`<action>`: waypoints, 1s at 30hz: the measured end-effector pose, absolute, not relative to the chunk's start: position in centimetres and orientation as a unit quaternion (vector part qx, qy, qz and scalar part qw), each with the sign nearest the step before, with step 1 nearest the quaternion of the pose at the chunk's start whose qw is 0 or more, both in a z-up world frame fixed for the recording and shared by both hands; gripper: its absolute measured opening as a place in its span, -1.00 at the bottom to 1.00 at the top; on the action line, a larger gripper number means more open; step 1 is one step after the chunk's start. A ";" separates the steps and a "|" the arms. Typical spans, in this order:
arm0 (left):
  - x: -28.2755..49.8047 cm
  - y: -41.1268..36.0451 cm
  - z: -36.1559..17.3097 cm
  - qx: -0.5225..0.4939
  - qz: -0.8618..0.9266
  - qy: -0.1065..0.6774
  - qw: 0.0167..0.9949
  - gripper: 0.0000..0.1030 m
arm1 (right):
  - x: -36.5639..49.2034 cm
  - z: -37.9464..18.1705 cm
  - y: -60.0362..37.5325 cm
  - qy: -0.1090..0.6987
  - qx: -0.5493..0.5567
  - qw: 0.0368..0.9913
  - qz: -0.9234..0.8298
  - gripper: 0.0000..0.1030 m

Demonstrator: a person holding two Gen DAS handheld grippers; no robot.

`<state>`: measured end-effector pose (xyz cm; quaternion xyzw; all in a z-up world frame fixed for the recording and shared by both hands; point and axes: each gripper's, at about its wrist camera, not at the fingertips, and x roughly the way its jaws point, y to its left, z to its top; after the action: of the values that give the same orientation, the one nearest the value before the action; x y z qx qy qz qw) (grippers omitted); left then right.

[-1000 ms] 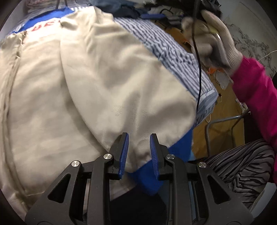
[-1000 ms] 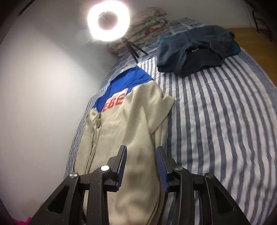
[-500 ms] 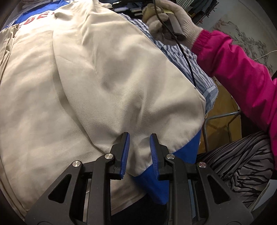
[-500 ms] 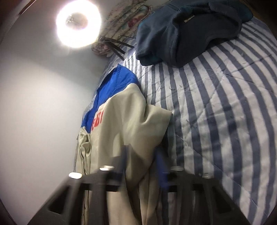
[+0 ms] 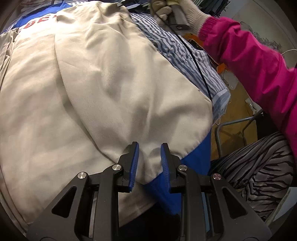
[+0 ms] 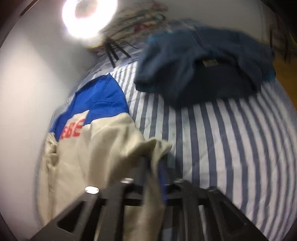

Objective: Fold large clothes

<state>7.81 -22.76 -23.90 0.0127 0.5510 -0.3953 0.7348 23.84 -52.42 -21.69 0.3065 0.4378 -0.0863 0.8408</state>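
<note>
A beige jacket [image 5: 92, 83] with blue panels and red letters lies spread on the striped bed. My left gripper [image 5: 149, 146] is at its near hem, where beige meets blue, shut on the cloth with creases running out from the fingertips. In the blurred right wrist view the jacket [image 6: 89, 153] rises in a peak at my right gripper [image 6: 153, 161]. A beige fold runs down between its fingers, and the jaws are opening. A gloved hand [image 5: 178, 11] holds that gripper's handle at the far edge of the jacket.
A dark blue garment [image 6: 204, 68] lies heaped at the far end of the striped sheet [image 6: 232, 139]. A ring light [image 6: 89, 16] glares by the wall. A pink sleeve [image 5: 250, 59] crosses the right side. Zebra-patterned trousers [image 5: 259, 166] and a metal frame [image 5: 233, 122] are past the bed's edge.
The right gripper went forward along the jacket and took up a beige fold, which now stands raised between its fingers. The pink sleeve reached further across. The left gripper stayed at the hem.
</note>
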 end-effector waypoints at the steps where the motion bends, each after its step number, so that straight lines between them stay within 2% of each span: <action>1: 7.7 -22.4 -23.6 0.007 -0.396 0.552 0.734 -0.54 | 23.0 -21.1 -52.4 0.432 0.314 0.841 -0.085 -0.49; 3: 7.6 -21.6 -23.0 -0.005 -0.395 0.552 0.734 -0.52 | 20.6 -19.7 -51.8 0.429 0.316 0.843 -0.077 -0.44; 7: 7.9 -18.5 -20.9 -0.037 -0.379 0.530 0.758 -0.20 | 15.3 -17.4 -49.2 0.434 0.314 0.843 -0.052 -0.37; 9: 8.1 -17.1 -20.5 -0.053 -0.367 0.527 0.765 -0.15 | 11.8 -16.4 -47.2 0.441 0.313 0.840 -0.035 -0.32; 18: 9.2 -14.9 -23.8 -0.170 -0.345 0.593 0.708 -0.14 | -2.3 -16.7 -39.7 0.455 0.344 0.821 0.019 -0.25; 22: 9.3 -15.6 -25.0 -0.190 -0.348 0.599 0.695 -0.15 | -4.7 -19.1 -36.9 0.473 0.342 0.811 0.043 -0.19; 23: 9.2 -15.9 -25.2 -0.190 -0.347 0.599 0.696 -0.15 | -4.7 -19.8 -36.2 0.485 0.332 0.808 0.044 -0.12; 24: 9.1 -16.1 -25.3 -0.192 -0.350 0.598 0.696 -0.27 | -4.5 -20.5 -35.1 0.504 0.301 0.809 0.041 -0.07; 25: 9.2 -16.5 -25.4 -0.189 -0.351 0.599 0.695 -0.64 | -4.3 -20.9 -34.5 0.512 0.280 0.811 0.037 -0.07; 26: 9.2 -17.0 -25.4 -0.184 -0.351 0.602 0.694 -0.81 | -4.0 -21.4 -34.0 0.519 0.266 0.811 0.039 -0.07; 28: 9.1 -17.6 -25.2 -0.176 -0.352 0.596 0.699 -0.88 | -3.5 -22.4 -33.2 0.531 0.270 0.802 0.053 -0.12; 29: 9.0 -17.8 -24.9 -0.170 -0.352 0.593 0.704 -0.91 | -3.3 -22.6 -33.0 0.535 0.271 0.798 0.062 -0.33; 30: 8.8 -17.8 -24.7 -0.167 -0.354 0.590 0.706 -0.92 | -3.1 -22.6 -32.5 0.540 0.268 0.794 0.072 -0.43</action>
<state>8.85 -17.84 -24.72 -0.1673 0.5895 -0.3542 0.7064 -3.10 -32.47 -22.63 0.2684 0.5404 0.0721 0.7942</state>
